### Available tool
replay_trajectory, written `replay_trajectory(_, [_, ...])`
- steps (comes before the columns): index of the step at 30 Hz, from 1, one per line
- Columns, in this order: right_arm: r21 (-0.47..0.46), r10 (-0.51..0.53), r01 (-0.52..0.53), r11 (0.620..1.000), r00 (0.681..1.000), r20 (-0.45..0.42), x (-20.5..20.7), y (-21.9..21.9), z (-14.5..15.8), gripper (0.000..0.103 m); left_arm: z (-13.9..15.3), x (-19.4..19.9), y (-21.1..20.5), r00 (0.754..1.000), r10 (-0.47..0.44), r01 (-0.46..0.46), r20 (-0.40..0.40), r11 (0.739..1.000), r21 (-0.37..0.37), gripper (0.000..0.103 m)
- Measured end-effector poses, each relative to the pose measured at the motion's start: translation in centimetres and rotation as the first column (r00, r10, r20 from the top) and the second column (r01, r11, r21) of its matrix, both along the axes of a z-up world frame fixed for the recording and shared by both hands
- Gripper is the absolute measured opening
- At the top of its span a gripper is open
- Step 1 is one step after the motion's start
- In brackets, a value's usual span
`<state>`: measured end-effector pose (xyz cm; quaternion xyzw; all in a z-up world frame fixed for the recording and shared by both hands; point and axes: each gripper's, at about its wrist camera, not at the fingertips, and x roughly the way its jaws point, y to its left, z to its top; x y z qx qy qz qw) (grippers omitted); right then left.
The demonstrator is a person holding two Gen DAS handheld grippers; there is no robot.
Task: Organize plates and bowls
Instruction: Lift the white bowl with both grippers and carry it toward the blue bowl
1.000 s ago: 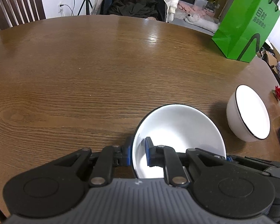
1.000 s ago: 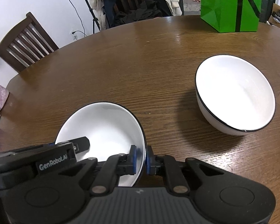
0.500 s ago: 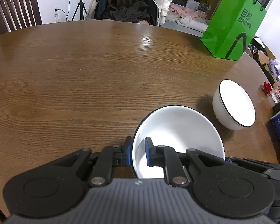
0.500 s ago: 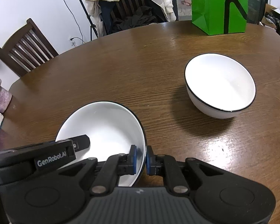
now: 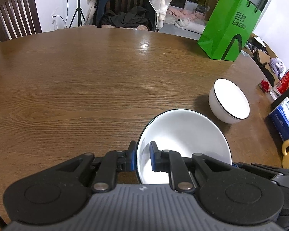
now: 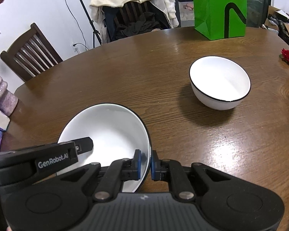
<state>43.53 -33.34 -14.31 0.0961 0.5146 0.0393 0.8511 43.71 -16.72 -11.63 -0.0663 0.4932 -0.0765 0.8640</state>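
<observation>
Black linkage fingers (image 5: 157,158), blue pads, silver pivot screws, white "GenRobot.AI" marking.

"GenRobot.AI" was printed in white on the left gripper (image 6: 84,147). Chinese characters, "目村" largest, were borne by the green paper bag (image 6: 220,9). "Manhua" was partly legible on a blue box (image 5: 285,118).

A round brown wooden table (image 5: 86,88), its grain plain and its varnish glossy under reflected light, is seen beneath two smooth, glazed white bowls with thin black rims (image 6: 113,132) (image 6: 220,81). Matt black plastic gripper fingers (image 6: 160,168) are shown, and a green paper bag (image 5: 230,32) with a slight sheen.
</observation>
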Motion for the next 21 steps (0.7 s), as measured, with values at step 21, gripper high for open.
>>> replay_trajectory(21, [0.002, 0.004, -0.004, 1.000, 0.999, 0.037, -5.4, 4.1, 4.2, 0.010, 3.8, -5.1, 3.9, 0.999, -0.017, 0.017, 0.036, 1.000, 0.006, 0.015])
